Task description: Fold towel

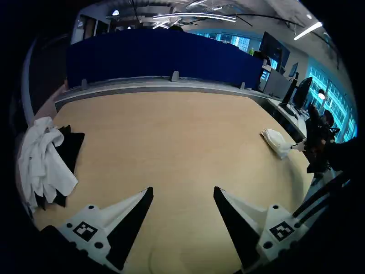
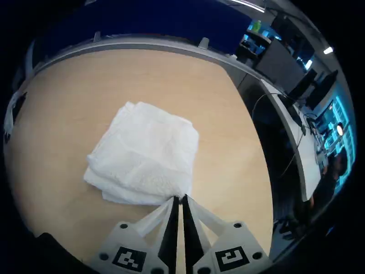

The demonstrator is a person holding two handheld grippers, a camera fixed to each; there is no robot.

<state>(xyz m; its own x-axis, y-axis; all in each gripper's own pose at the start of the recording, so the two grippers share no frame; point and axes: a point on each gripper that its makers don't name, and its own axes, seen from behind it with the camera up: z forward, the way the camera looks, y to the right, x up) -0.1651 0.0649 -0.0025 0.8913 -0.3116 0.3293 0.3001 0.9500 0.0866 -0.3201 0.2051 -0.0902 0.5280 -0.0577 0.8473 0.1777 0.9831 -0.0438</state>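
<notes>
Spread wide, the left gripper (image 1: 183, 187) hovers over the bare wooden table (image 1: 173, 132), holding nothing. A heap of white and black cloths (image 1: 45, 160) lies at the far left. The folded white towel (image 1: 275, 140) sits far right, with the right gripper (image 1: 299, 146) at its edge.

From the right gripper view, its fingers (image 2: 171, 223) are pressed together, tips touching the towel's near corner. Whether they pinch cloth is unclear.
</notes>
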